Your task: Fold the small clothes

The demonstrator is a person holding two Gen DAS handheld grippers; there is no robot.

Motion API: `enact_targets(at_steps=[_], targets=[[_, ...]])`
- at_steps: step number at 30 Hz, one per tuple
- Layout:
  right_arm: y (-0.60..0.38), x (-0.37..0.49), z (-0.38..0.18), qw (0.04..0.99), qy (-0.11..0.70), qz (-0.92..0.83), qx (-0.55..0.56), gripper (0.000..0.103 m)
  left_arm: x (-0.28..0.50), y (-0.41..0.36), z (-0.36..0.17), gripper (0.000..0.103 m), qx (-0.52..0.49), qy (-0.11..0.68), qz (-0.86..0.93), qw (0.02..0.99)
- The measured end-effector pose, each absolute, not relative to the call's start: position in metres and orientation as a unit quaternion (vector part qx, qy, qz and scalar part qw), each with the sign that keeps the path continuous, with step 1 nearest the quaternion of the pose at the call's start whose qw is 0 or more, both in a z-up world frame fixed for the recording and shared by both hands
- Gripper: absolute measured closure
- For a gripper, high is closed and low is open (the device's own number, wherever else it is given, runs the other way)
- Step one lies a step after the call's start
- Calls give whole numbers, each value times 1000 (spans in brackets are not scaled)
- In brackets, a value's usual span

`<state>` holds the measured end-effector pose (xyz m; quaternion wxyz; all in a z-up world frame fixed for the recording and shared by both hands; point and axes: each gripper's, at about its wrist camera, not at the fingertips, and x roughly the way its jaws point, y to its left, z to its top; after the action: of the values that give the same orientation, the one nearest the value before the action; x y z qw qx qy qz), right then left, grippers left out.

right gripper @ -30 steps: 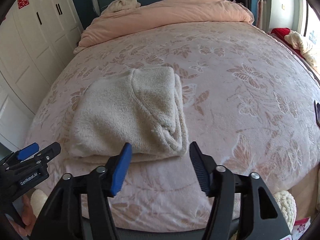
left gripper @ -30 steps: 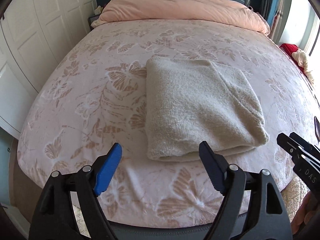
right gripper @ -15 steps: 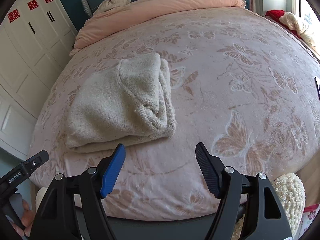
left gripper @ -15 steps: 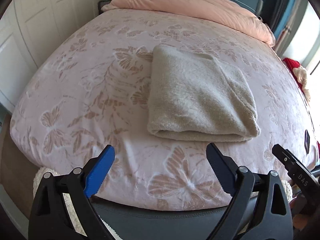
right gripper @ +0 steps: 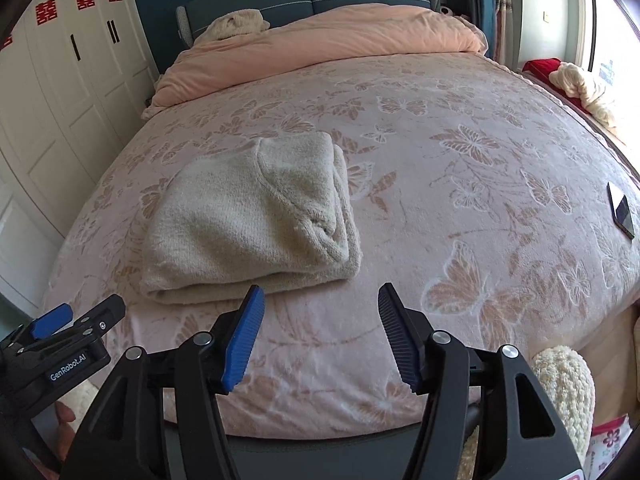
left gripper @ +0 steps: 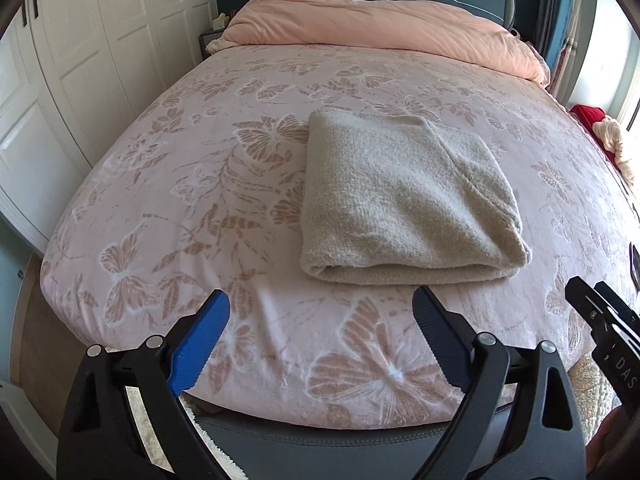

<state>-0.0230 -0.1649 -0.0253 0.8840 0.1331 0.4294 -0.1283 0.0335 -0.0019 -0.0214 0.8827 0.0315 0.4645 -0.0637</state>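
The beige garment (left gripper: 404, 204) is seen folded into a compact bundle near the foot of the bed (left gripper: 168, 184). The left claw (left gripper: 320, 344) is held wide apart and empty; the right claw (right gripper: 320, 336) is closing on nothing. The folding appears finished, though hidden layers cannot be checked.

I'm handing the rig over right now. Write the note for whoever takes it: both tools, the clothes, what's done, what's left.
Left tool: open wide, empty, above the bed's near edge.
Right tool: empty, jaws closing on nothing, also above the near edge.
Beige knit garment: folded into a neat rectangle on the butterfly bedspread, touched by neither tool.
Done: this piece looks fully folded.
Left: possibly the cream clothes heaped at the bed's right side and another bundle by the headboard; check whether they belong to the job.
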Motion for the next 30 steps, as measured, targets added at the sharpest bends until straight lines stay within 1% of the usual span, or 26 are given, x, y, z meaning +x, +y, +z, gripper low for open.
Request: enact_targets(at_steps=[6, 20, 30], targets=[[-161, -31, -33, 880, 439, -125, 132, 43, 23, -21, -30, 13, 61, 454, -60, 887], [-138, -37, -30, 886, 435, -111, 112, 39, 11, -30, -23, 12, 68, 435, -53, 896], [-137, -40, -27, 888, 431, -113, 112, 39, 7, -30, -20, 12, 65, 426, -44, 901]])
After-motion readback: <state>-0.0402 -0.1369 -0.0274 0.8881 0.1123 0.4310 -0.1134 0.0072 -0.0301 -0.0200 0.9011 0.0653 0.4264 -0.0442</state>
